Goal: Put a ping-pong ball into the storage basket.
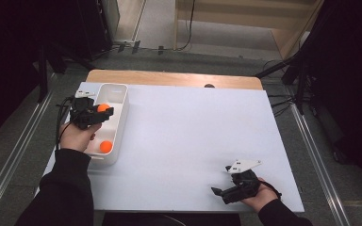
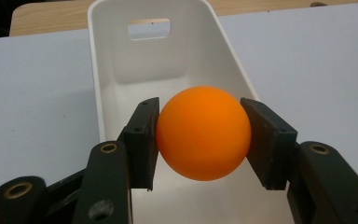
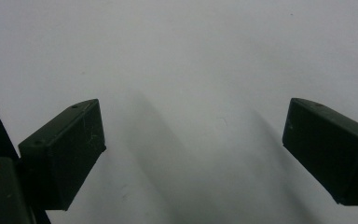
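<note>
Letting go too high, the left tongs (image 2: 204, 140), clamped on an orange ball (image 2: 203, 132), could bounce it out of the white bin (image 2: 121, 60); the right tongs (image 3: 193, 154) gape, holding nothing.

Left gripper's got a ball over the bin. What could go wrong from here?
The orange ball is pinched only at its sides by the left gripper, so it may squirt out. Dropped into the white bin, it could bounce out or knock the second ball.
</note>
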Motion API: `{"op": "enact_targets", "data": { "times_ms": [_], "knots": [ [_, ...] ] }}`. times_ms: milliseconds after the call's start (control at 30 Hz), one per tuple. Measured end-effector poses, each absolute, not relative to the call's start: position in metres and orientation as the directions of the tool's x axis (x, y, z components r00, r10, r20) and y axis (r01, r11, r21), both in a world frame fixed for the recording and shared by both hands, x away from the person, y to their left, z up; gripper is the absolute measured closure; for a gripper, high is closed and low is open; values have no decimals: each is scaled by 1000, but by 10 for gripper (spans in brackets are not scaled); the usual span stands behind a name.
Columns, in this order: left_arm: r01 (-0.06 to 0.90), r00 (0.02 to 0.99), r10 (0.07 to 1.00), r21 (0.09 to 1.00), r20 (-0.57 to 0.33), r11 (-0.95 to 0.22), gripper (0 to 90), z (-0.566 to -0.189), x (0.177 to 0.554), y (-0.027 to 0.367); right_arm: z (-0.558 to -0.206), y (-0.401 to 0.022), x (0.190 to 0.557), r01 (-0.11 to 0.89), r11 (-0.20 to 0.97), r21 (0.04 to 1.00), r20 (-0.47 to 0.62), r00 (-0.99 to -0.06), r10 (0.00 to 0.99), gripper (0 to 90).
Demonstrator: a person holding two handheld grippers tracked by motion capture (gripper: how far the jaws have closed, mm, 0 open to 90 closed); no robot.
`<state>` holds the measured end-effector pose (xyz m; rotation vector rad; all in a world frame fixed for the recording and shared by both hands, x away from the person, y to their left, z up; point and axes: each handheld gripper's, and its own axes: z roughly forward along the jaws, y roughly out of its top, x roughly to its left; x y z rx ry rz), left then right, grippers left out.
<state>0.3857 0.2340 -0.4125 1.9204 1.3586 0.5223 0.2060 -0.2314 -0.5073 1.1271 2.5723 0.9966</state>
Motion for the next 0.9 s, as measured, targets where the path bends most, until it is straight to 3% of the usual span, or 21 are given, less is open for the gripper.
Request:
{"op": "enact_targets", "data": {
  "times_ms": [400, 900],
  "knots": [
    [652, 359, 931, 732, -70, -197, 496, -416, 387, 232, -507, -231, 206, 595, 493, 635, 113, -702, 703, 44],
    [664, 366, 925, 726, -104, -181, 367, -412, 387, 233, -507, -231, 206, 600, 489, 633, 117, -699, 706, 44]
  ]
}}
